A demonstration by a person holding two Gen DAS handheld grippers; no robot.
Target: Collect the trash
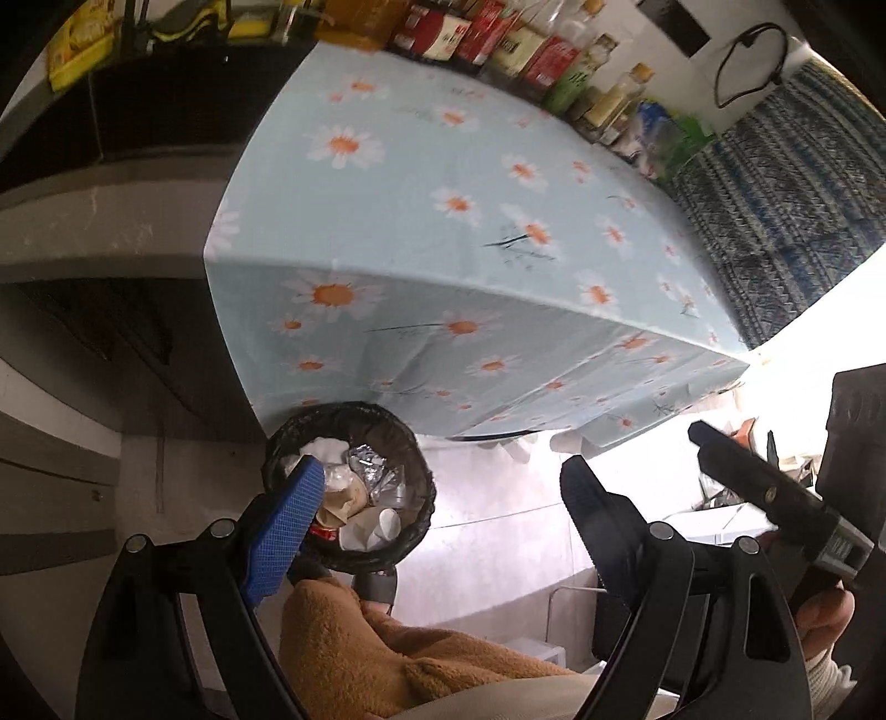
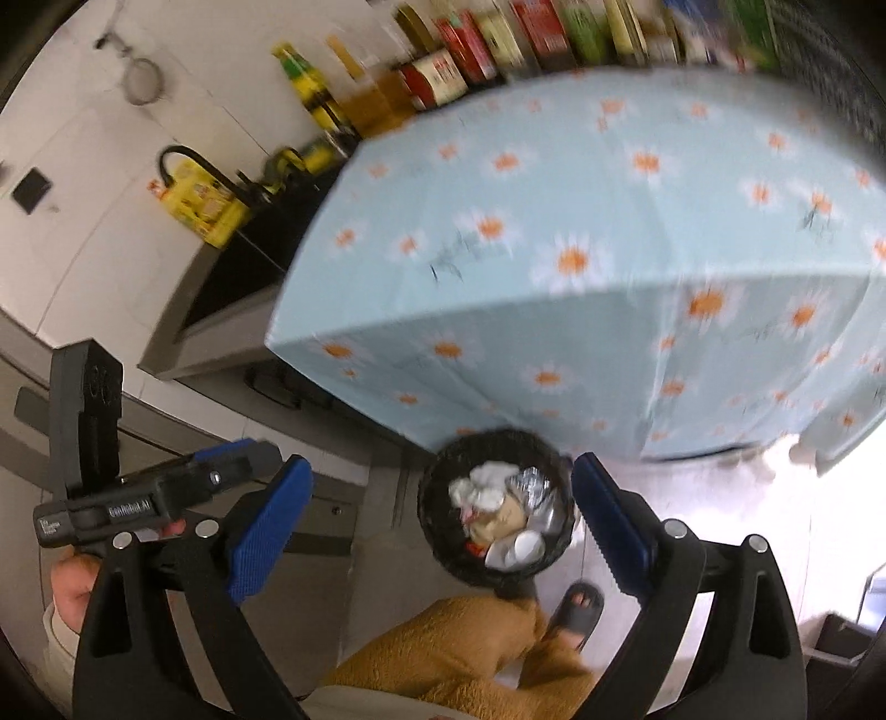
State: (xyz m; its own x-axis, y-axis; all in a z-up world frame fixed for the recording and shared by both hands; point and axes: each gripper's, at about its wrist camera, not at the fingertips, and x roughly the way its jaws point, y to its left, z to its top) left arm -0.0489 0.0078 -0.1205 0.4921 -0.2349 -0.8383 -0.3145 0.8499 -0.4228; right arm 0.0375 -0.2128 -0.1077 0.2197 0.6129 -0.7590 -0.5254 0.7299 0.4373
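Note:
A small black-lined bin [image 1: 412,487] [image 2: 437,498] stands on the floor below the table's front edge. It holds crumpled white paper [image 1: 326,451] [image 2: 487,482], foil [image 1: 368,465] [image 2: 534,484] and paper cups [image 1: 382,526] [image 2: 520,548]. My left gripper [image 1: 443,487] hangs above the bin, open, nothing between its blue pads [image 1: 288,531]. My right gripper [image 2: 443,498] is open too and empty, with the bin seen between its fingers [image 2: 266,531]. Each wrist view shows the other gripper at its side: the right gripper [image 1: 775,487] and the left gripper [image 2: 166,493].
A table under a light blue daisy cloth [image 1: 443,221] [image 2: 609,249] has bottles and boxes [image 1: 498,44] [image 2: 498,44] along its far edge. A grey counter with a dark sink [image 2: 243,266] lies to the left. A person's brown-trousered leg [image 1: 360,653] and sandalled foot [image 2: 576,609] stand by the bin.

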